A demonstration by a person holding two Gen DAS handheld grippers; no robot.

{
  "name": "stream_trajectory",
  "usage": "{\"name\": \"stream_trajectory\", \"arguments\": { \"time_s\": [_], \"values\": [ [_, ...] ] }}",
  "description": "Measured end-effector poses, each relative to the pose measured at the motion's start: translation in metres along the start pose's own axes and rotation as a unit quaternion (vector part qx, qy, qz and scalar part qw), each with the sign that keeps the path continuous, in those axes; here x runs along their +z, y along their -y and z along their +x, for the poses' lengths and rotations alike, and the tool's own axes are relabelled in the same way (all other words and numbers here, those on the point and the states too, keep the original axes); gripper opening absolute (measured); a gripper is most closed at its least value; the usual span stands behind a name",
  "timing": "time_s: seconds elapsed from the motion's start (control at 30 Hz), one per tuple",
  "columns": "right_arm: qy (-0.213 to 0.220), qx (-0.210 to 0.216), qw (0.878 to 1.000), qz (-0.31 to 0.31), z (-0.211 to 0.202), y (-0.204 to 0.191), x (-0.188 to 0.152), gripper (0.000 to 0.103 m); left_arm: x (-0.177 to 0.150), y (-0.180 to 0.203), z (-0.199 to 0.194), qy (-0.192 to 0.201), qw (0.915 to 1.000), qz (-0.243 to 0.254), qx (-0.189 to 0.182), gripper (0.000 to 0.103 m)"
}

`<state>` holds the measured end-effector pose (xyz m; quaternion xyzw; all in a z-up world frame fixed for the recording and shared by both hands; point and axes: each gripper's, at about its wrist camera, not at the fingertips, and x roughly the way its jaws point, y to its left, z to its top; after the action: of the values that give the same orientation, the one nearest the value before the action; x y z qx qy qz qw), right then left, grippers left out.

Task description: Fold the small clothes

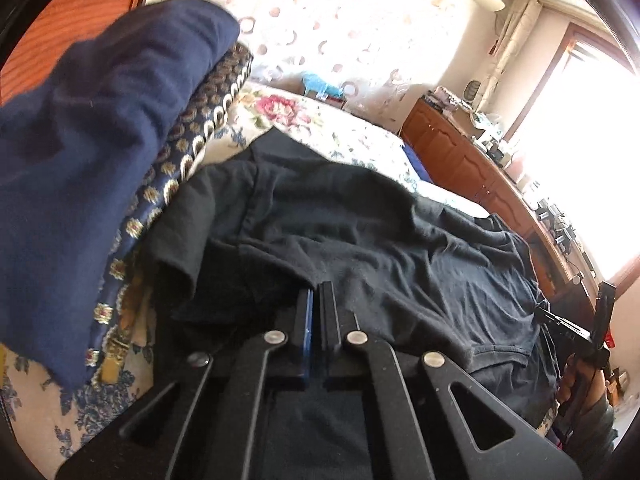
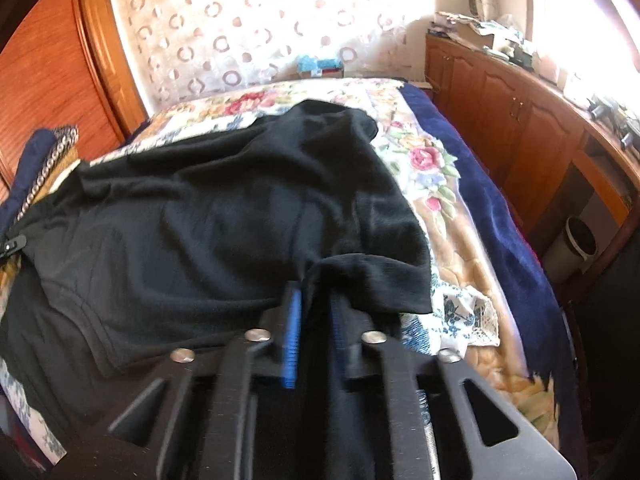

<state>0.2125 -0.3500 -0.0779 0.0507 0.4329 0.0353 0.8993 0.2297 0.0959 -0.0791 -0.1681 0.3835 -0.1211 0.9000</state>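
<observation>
Black shirt (image 1: 360, 240) lies spread, wrinkled, on the floral bedspread (image 2: 432, 168). Left gripper (image 1: 316, 296) is closed, jaws pinching the shirt's near edge beside a sleeve. Right gripper (image 2: 316, 292) is clamped on a fold of the same shirt at the other sleeve, cloth bunched between its blue pads (image 2: 291, 336). Navy cloth pile (image 1: 88, 168) sits left of the shirt. Wooden cabinets (image 2: 512, 120) run along the right wall.

- The left gripper (image 1: 316, 292) is pinching a fold of the black shirt (image 1: 360, 240), jaws closed on the cloth.
- The shirt is lying rumpled across the floral bedspread (image 1: 320, 120).
- A navy cloth (image 1: 80, 160) is hanging at the left.
</observation>
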Motion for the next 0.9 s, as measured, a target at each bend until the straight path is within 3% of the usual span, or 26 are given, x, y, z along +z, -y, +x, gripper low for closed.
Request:
{"name": "stream_trajectory", "arguments": {
  "time_s": [0.23,0.47,0.77,0.9],
  "values": [
    [0.064,0.016,0.998,-0.014,-0.043,-0.004,-0.002,0.002,-0.004,0.02,-0.038,0.036,0.9984,0.042,-0.013,0.0],
    [0.107,0.024,0.994,-0.022,-0.087,-0.007,0.006,0.002,-0.003,0.023,-0.079,0.063,0.9961,0.048,-0.039,0.0],
    [0.128,0.035,0.99,-0.044,-0.141,-0.011,-0.006,0.002,-0.038,0.019,-0.114,0.058,0.9957,0.061,-0.039,0.0],
    [0.114,0.037,0.992,-0.05,-0.146,-0.011,-0.024,0.002,-0.059,0.01,-0.114,0.04,0.9974,0.053,-0.03,0.0]
  ]
}}
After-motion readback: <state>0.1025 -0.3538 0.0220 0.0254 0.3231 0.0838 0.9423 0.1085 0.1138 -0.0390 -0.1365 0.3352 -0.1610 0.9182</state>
